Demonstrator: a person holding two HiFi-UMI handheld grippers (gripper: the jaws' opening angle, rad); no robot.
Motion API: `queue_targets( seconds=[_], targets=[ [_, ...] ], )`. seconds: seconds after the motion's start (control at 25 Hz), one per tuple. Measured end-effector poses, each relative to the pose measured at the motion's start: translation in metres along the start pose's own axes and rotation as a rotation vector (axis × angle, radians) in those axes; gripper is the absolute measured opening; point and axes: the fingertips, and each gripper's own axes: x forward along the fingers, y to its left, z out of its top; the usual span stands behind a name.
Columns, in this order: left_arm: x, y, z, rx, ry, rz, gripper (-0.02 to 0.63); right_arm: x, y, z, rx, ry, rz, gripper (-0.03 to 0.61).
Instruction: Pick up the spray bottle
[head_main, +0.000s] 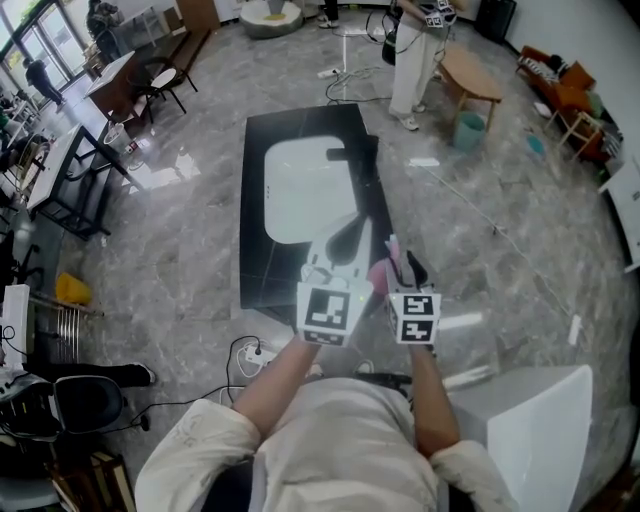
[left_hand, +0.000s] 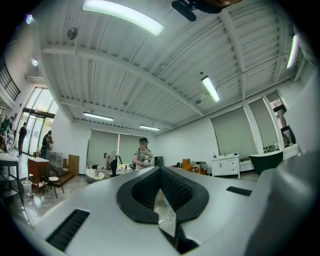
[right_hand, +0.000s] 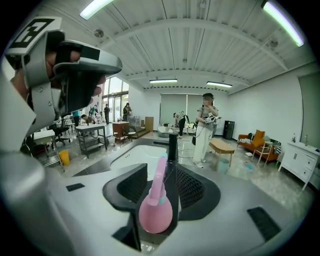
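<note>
A wide hall with a glossy grey stone floor (head_main: 190, 210) lies below the head view. At its centre is a black worktop (head_main: 255, 255) with a white basin (head_main: 300, 190) sunk into it. A person (right_hand: 205, 127) stands far back beside a low wooden bench (head_main: 470, 75).

The spray bottle (right_hand: 155, 214) is pink, with a round bulb body and a long thin nozzle rising from it. In the right gripper view it sits low in the frame, deep between the jaws of the right gripper (right_hand: 161, 170). Those jaws stand wide apart and the pads flank the bulb closely, though I judge they are not pressing on it. In the head view the bottle shows as a pink patch at lower centre, between the two grippers and over the lower right corner of the worktop. Whether it rests on that surface cannot be made out.

The left gripper (left_hand: 160, 172) points level across the room, its tips together with nothing between them.

The step in hand looks like the reach: the bottle is framed but not yet gripped. The next move calls for closing evenly on the widest part of the bulb, which is round and probably soft. A gentle squeeze should therefore come first, before any lift, keeping the nozzle upright.
</note>
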Motion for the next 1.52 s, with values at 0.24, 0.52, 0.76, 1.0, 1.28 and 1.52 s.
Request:
queue_targets(
  seconds=[0.24,0.52,0.76,1.0,1.28,1.52],
  targets=[
    [-0.002,0.005,0.000,-0.001,0.001,0.011,0.002,0.014,0.003,-0.015,-0.016,0.045,0.011,0.158],
    [-0.007,0.009,0.000,0.005,0.009,0.020,0.002,0.015,0.005,-0.025,-0.004,0.071,0.010,0.158],
    [-0.008,0.012,-0.002,0.011,0.011,0.025,0.002,0.019,0.002,-0.029,0.001,0.078,-0.014,0.156],
    [-0.007,0.012,-0.004,0.009,0.017,0.023,0.002,0.021,-0.004,-0.035,0.021,0.072,-0.030,0.138],
    [-0.008,0.013,-0.006,0.004,0.018,0.021,0.002,0.020,-0.002,-0.034,0.014,0.069,-0.040,0.097],
    [-0.008,0.013,-0.006,0.005,0.020,0.020,0.002,0.020,-0.001,-0.031,0.018,0.058,-0.034,0.095]
  ],
)
